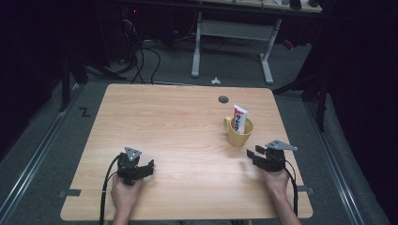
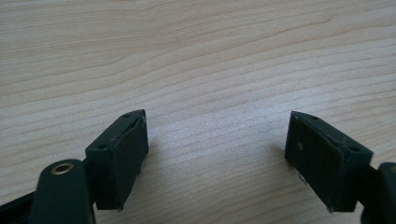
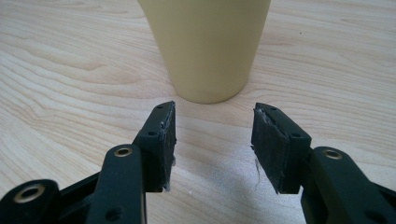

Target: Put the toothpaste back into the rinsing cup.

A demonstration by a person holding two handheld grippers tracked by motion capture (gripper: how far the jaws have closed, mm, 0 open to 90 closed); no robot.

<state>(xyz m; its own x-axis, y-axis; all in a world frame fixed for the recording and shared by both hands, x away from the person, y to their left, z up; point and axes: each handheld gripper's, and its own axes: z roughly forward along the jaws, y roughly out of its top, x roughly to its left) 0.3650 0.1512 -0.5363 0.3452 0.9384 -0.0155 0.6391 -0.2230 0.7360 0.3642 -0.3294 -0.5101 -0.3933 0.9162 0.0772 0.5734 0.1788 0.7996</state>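
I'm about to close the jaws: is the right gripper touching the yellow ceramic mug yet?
Apart. The right gripper view shows the right gripper with open jaws short of the yellow ceramic mug, a strip of bare wooden table showing between the pads and the mug's base.

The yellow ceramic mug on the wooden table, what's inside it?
A white toothpaste tube with red and blue print stands in the yellow ceramic mug, its upper half poking above the rim. The mug's wall hides its lower half and anything else inside.

A pale yellow mug (image 1: 238,132) stands upright just ahead of the right tool (image 1: 253,155), clear of its parted jaws, handle turned away to the left. A white toothpaste tube (image 1: 240,118) stands propped inside it, leaning slightly.
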